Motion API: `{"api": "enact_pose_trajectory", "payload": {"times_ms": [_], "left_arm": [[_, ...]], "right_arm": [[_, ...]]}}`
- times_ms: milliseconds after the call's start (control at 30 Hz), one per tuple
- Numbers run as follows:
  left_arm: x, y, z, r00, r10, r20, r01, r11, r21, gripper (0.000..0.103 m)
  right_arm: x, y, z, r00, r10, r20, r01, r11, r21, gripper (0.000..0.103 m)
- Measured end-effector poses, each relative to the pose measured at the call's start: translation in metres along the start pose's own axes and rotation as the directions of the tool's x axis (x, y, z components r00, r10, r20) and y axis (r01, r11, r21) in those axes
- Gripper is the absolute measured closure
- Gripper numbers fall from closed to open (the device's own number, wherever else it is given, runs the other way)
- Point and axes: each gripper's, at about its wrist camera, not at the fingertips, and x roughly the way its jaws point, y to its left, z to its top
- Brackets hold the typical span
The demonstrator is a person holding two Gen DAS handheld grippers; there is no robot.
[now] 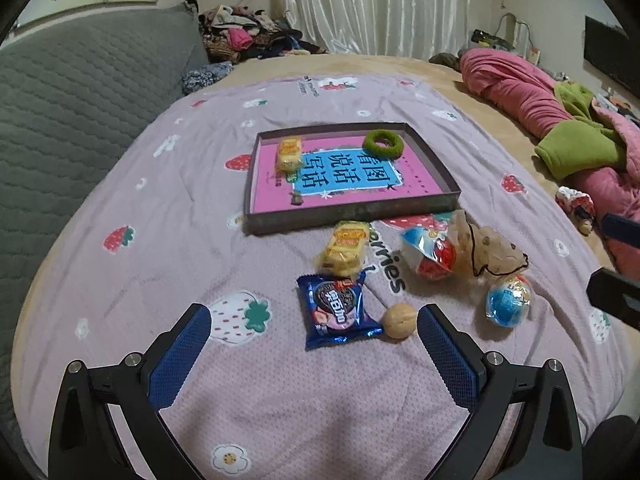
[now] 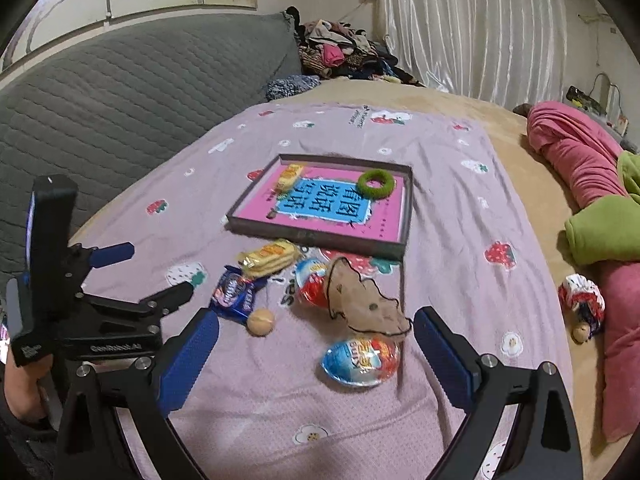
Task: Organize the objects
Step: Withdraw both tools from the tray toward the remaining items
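items lie on a lilac strawberry-print blanket (image 1: pixel 168 240) spread over a bed. shallow tray (image 1: pixel 348 216) w/ pink-and-blue printed base holds one yellow snack pack (image 1: pixel 289 155) and a green fuzzy ring (image 1: pixel 383 143). loose items in front of tray: second yellow pack (image 1: pixel 344 252), blue cookie pack (image 1: pixel 338 310), walnut (image 1: pixel 399 320), brown paper cutout (image 1: pixel 486 254), two foil-wrapped eggs (image 1: pixel 509 299) (image 1: pixel 426 252).

right wrist view only: left gripper (image 2: pixel 156 274) seen from the side, held by a hand (image 2: pixel 20 388) at frame's lower left. left wrist view shows right gripper only as dark parts at its right edge.

left gripper (image 1: pixel 314 330): jaws released, wide apart; cookie pack and walnut lie between the tips, walnut just beside the right finger. right gripper (image 2: pixel 316 338): jaws released; nearer egg (image 2: pixel 361 361) lies between them, cutout (image 2: pixel 366 302) touching it just beyond.
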Motion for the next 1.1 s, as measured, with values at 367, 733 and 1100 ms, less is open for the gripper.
{"api": "enact_pose_trajectory", "payload": {"times_ms": [367, 733, 1100], "left_arm": [[-0.007, -0.005, -0.008, 0.999, -0.041, 0.002, 0.041, 0.999, -0.032, 0.0], [-0.006, -0.001, -0.018, 0.999, -0.034, -0.004, 0.033, 0.999, -0.042, 0.0], [0.005, 0.004, -0.033, 0.999, -0.047, -0.024, 0.045, 0.998, -0.054, 0.0]], "right_arm": [[-0.004, -0.002, -0.017, 0.999, -0.03, 0.016, 0.03, 0.999, 0.015, 0.004], [-0.003, 0.001, -0.03, 0.999, -0.051, 0.016, 0.051, 0.999, 0.018, 0.004], [0.011, -0.003, -0.051, 0.998, -0.056, -0.01, 0.057, 0.997, 0.056, 0.004]]}}
